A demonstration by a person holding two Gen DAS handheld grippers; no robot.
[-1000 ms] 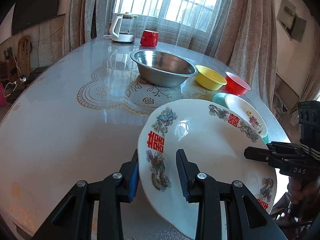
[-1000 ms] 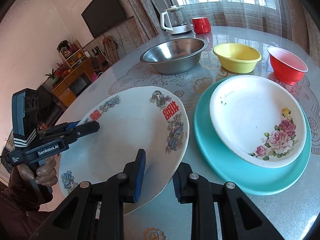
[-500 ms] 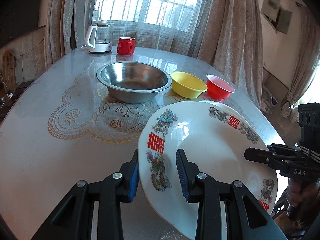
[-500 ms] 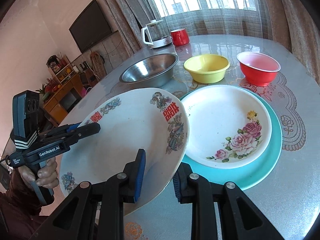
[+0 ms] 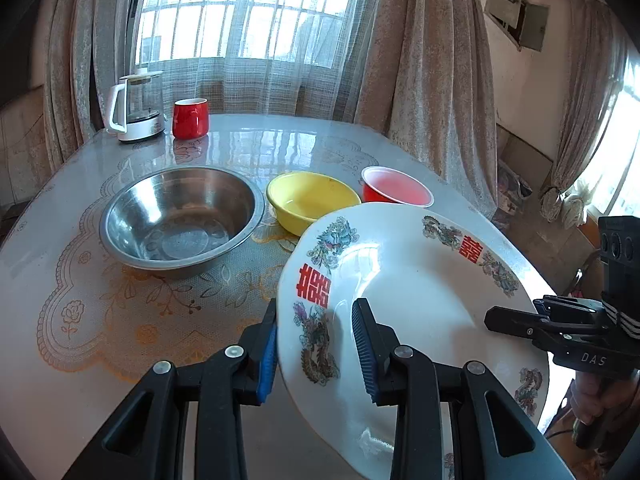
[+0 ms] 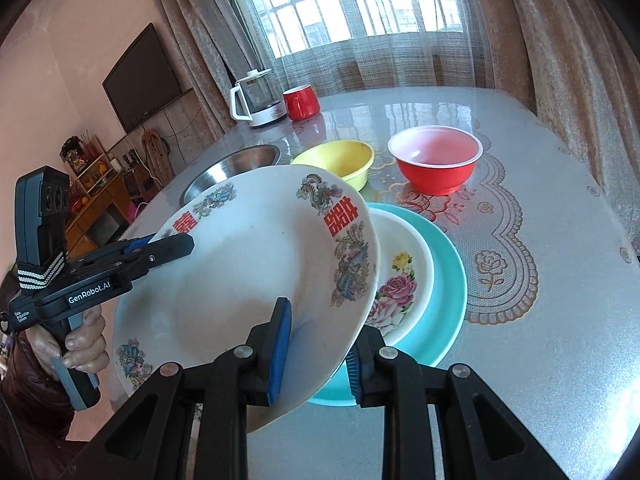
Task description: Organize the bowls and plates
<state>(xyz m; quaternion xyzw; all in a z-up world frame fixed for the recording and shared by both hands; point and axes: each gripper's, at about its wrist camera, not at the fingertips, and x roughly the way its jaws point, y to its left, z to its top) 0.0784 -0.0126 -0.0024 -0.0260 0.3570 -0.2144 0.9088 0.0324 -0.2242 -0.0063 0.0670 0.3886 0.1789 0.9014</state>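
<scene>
A large white plate with red characters and dragon prints [image 5: 416, 296] [image 6: 240, 280] is held in the air by both grippers. My left gripper [image 5: 316, 350] [image 6: 160, 246] is shut on its left rim. My right gripper [image 6: 318, 354] [image 5: 516, 318] is shut on its opposite rim. The plate is tilted and hangs partly over a white rose plate [image 6: 404, 280] that lies on a teal plate [image 6: 448, 288]. A steel bowl [image 5: 180, 220], a yellow bowl [image 5: 312, 200] [image 6: 340, 160] and a red bowl [image 5: 396, 192] [image 6: 436, 160] stand behind.
A glass kettle [image 5: 136, 104] and a red mug [image 5: 190, 118] stand at the far end of the glossy table [image 6: 540, 320] by the window. A lace mat [image 5: 100, 300] lies under the steel bowl. A TV and shelves are off to the left.
Both grippers have lifted the big plate and carried it right, so it now overlaps the rose plate and the teal plate. Both grips are unchanged.
</scene>
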